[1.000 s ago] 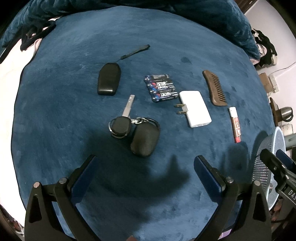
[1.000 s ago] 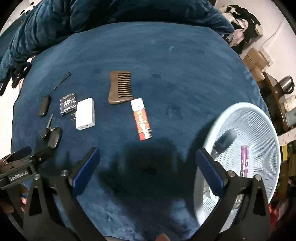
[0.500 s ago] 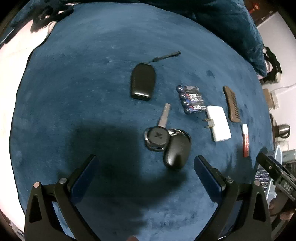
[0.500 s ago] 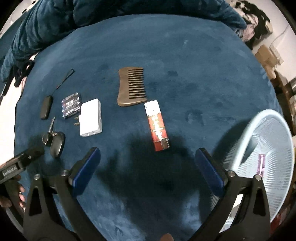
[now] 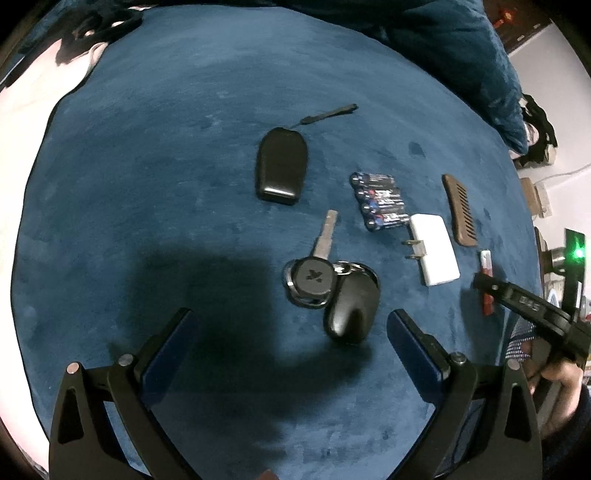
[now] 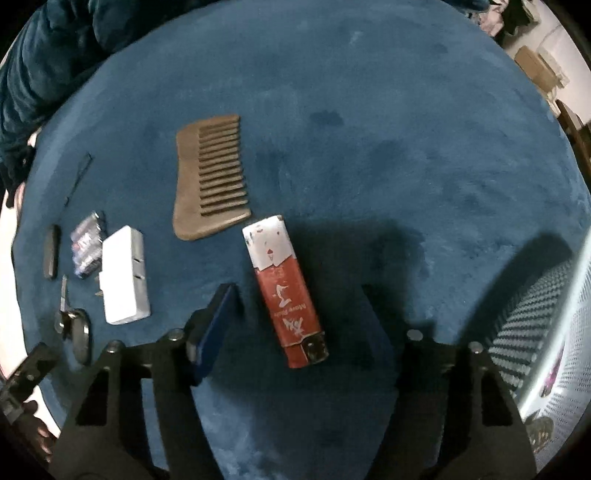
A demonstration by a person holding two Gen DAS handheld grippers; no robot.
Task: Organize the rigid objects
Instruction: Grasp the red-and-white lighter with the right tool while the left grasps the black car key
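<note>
Straddling the red-and-white lighter [image 6: 286,291] lying on the blue cloth [image 6: 369,129] beside the wooden comb [image 6: 210,177], the right gripper [image 6: 295,317] is closing without touching it, while the left gripper [image 5: 290,339] is hanging wide open near the car key [image 5: 314,273].

A blue plush cover [image 5: 184,110] spreads under and all around the left claw [image 5: 290,314], with a dark shadow on it just ahead and to the left. Far ahead, at the cover's far edge, a blue quilt [image 5: 443,44] lies bunched. Far ahead to the left, dark cloth [image 5: 92,33] rests on a pale surface [image 5: 14,147]. Off to the right, past the cover's edge, are a heap of clothes [image 5: 535,129], a white wall [image 5: 569,155] with a cable along it, cardboard boxes [image 5: 535,195], and nearer, a green light [image 5: 577,253].

From the right claw [image 6: 297,288], the quilt sits far ahead to the left and the boxes far ahead to the right.
</note>
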